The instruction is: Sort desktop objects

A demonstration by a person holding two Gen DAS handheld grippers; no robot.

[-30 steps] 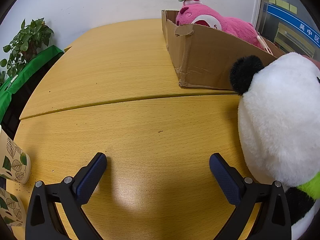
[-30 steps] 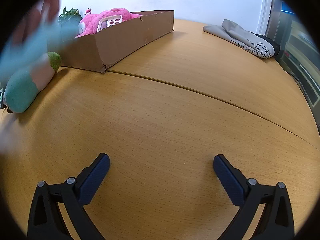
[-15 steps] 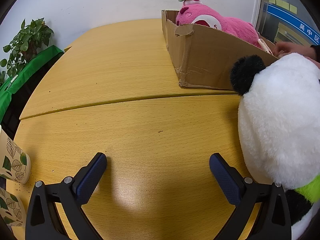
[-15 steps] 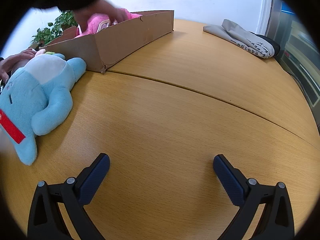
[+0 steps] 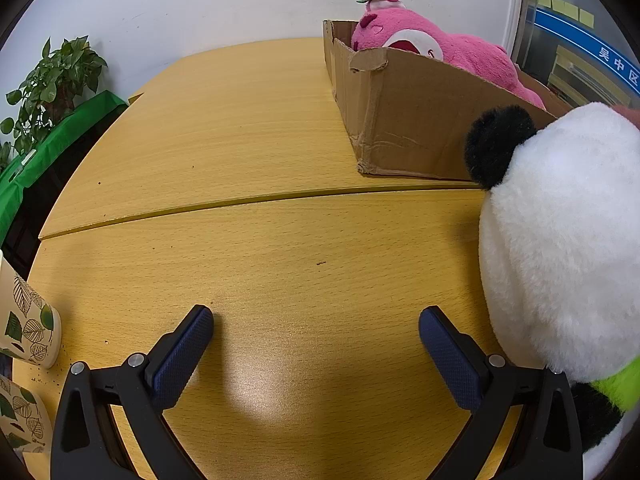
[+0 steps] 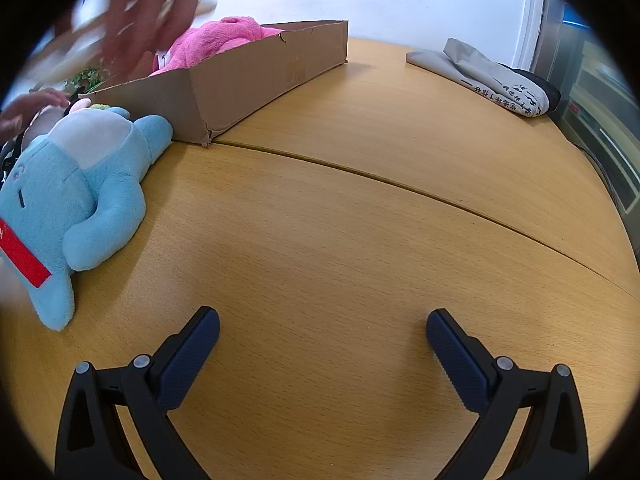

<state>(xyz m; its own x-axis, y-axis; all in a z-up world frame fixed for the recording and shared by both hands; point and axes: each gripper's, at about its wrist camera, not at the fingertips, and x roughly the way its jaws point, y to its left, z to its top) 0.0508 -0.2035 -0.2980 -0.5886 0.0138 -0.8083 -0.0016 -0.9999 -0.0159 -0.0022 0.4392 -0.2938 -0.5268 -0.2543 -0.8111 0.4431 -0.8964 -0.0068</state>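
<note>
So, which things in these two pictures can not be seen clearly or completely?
- Panda plush: left wrist view, cut by the right edge; face unseen.
- Pink plush: lower part hidden behind the cardboard box wall.
- Hand: right wrist view, motion-blurred; what it holds is unreadable.
- Blue plush: cut by the left edge.
- Leaf-print cups: left wrist view, cropped at the edge.

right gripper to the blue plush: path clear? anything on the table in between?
Nothing visible on the table between the open right gripper and the blue plush; only bare wood. But a blurred hand hangs over the cardboard box just beyond the plush.
</note>
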